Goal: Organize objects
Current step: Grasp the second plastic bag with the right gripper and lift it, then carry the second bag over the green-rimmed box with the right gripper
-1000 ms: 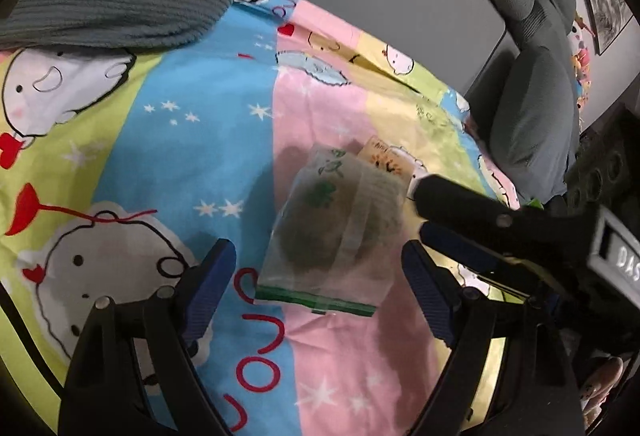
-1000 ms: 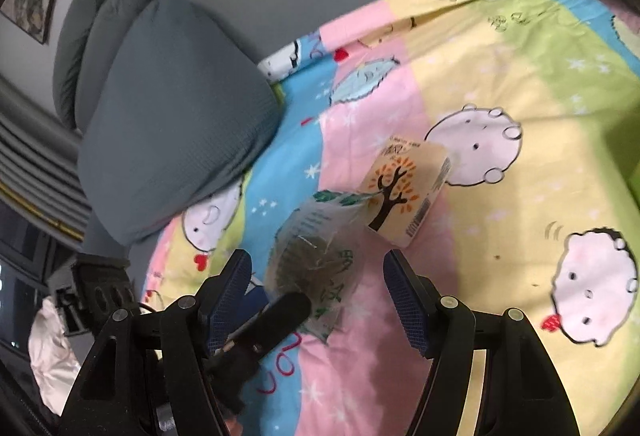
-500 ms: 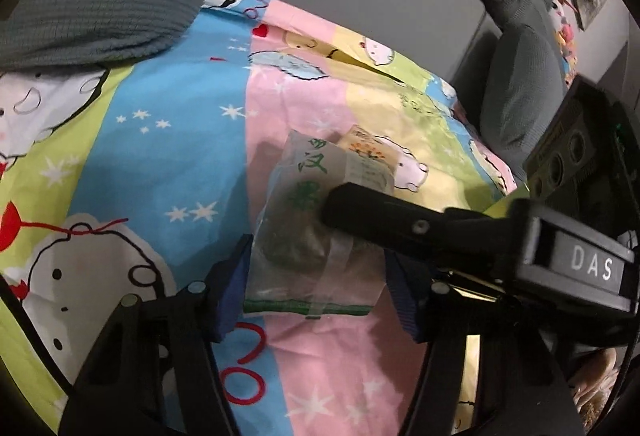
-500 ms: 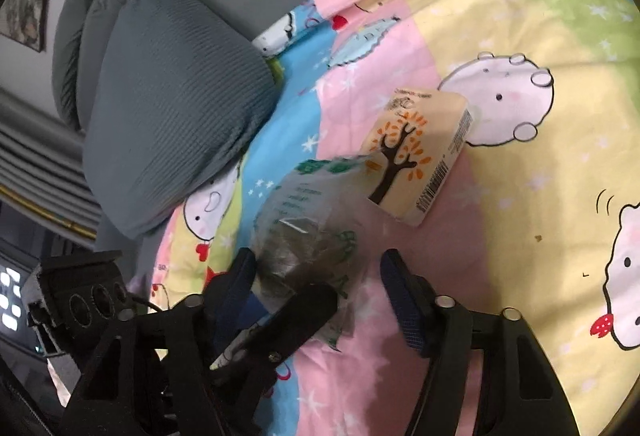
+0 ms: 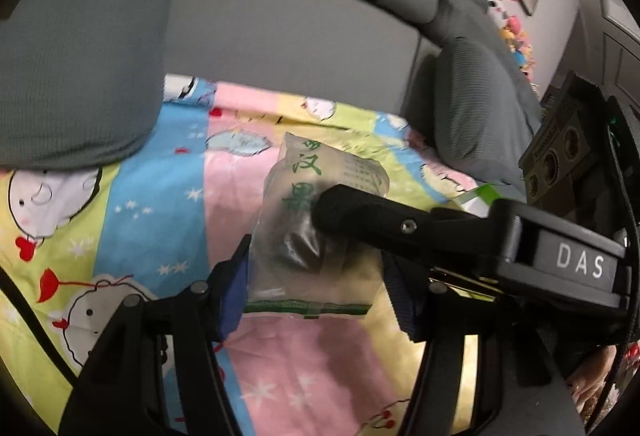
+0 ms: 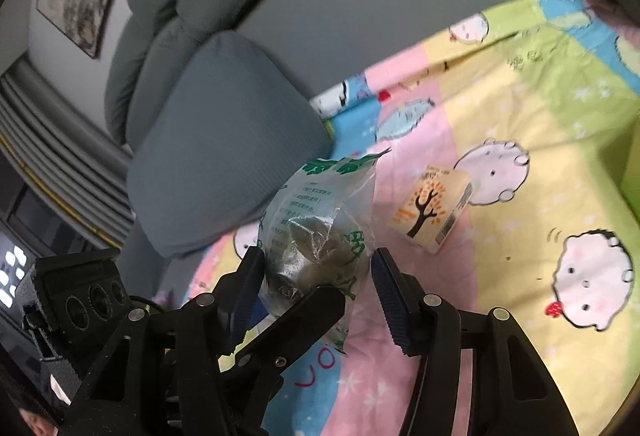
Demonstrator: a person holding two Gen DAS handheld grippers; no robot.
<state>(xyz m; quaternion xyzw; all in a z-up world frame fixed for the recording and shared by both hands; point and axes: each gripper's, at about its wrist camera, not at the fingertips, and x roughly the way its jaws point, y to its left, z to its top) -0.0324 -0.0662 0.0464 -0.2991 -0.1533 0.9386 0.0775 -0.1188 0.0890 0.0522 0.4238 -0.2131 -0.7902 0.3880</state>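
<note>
Left gripper [image 5: 316,288]: fingers [image 5: 234,286] about half open, pressed against both sides of a clear plastic bag [image 5: 316,236] with green print and a dark lump inside. Right gripper [image 6: 316,290]: fingers [image 6: 390,294] also about half open and closing, set on either side of the same bag [image 6: 320,220], left finger touching its lower part; contact of the right finger not clear. Bag held between both pairs of fingers, raised above the cartoon-print bed sheet [image 6: 540,140], top edge tilted away. Small carton [image 6: 434,210] with a tree picture lying flat on the sheet, just right of the bag. Grey pillow [image 6: 224,152] behind, left.
</note>
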